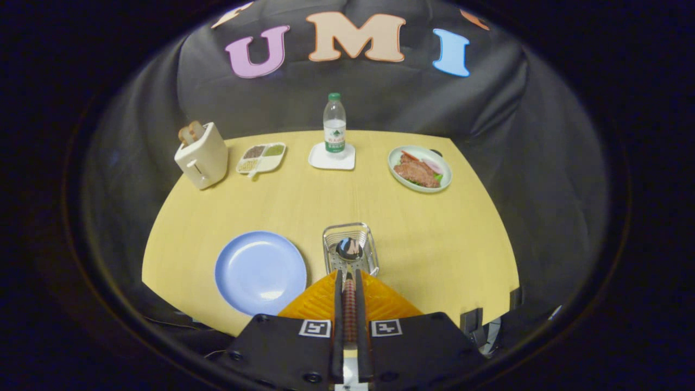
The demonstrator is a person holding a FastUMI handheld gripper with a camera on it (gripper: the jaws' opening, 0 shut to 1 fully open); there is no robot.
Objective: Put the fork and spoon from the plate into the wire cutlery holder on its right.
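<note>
staged dining booth: black cloth wall [488,108] behind a wooden table [445,239] with toaster [202,156], water bottle [334,124], food plate [419,169].

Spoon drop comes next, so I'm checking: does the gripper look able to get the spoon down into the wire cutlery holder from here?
Probably yes: the gripper, shut on the spoon, holds its bowl over the open-topped wire cutlery holder, nothing between.

Glossy metal spoon [349,251] over a shiny wire holder [351,248]; smooth, slightly glossy blue plate [259,272]; matt pale wood-look desk [434,239]; clear plastic bottle [334,124].
</note>
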